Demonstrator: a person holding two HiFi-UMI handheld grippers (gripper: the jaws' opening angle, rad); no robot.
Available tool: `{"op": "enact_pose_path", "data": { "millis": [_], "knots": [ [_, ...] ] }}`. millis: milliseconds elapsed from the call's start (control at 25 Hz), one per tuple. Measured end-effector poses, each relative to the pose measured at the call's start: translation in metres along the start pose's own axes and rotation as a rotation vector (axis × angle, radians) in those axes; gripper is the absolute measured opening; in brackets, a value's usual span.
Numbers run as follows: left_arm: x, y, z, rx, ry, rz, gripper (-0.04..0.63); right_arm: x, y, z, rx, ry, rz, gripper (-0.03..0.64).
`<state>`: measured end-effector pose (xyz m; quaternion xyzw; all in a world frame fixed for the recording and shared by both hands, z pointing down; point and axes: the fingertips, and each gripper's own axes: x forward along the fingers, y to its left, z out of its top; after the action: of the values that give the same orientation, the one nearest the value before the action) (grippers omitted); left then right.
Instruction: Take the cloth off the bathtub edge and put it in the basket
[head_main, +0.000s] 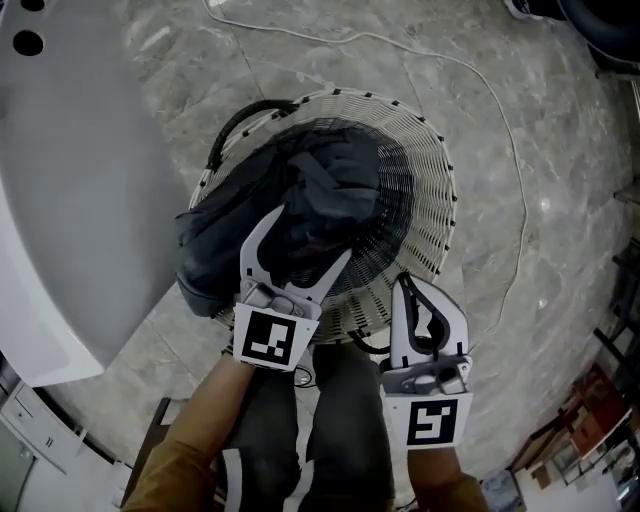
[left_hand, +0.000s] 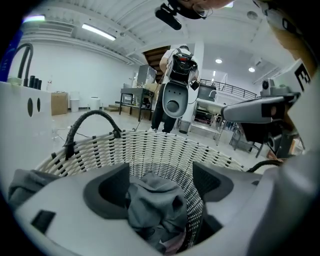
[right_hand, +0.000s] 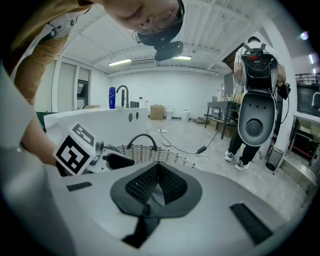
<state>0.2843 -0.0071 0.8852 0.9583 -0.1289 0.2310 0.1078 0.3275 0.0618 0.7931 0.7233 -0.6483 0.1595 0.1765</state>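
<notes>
The dark grey cloth (head_main: 330, 190) lies bunched inside the white wicker basket (head_main: 430, 180), with one fold draped over its left rim. My left gripper (head_main: 315, 232) reaches over the basket with its jaws apart. In the left gripper view the cloth (left_hand: 155, 205) sits between the open pads (left_hand: 107, 192) without being pressed, and the basket's wall (left_hand: 165, 145) rises behind it. My right gripper (head_main: 403, 282) hangs by the basket's near right rim, its fingers together and nothing in them. Its own view shows the meshed pads (right_hand: 172, 185) meeting.
The white bathtub (head_main: 70, 200) stands right beside the basket on the left. A white cable (head_main: 500, 110) runs across the marble floor behind and to the right. A person wearing a backpack device (right_hand: 257, 100) stands farther off. Racks (head_main: 610, 340) crowd the right edge.
</notes>
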Motion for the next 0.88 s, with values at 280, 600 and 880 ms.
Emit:
{"op": "enact_pose_path", "data": {
  "millis": [280, 600, 880],
  "knots": [
    [-0.011, 0.009, 0.015, 0.002, 0.009, 0.065, 0.375, -0.008, -0.001, 0.019, -0.01, -0.004, 0.003, 0.006],
    [-0.043, 0.02, 0.048, 0.012, 0.027, 0.187, 0.098, -0.033, 0.002, 0.064, -0.034, -0.022, 0.018, 0.006],
    [-0.073, 0.01, 0.101, 0.011, -0.019, 0.223, 0.008, -0.062, 0.0, 0.11, -0.063, -0.038, 0.029, 0.006]
  ]
}}
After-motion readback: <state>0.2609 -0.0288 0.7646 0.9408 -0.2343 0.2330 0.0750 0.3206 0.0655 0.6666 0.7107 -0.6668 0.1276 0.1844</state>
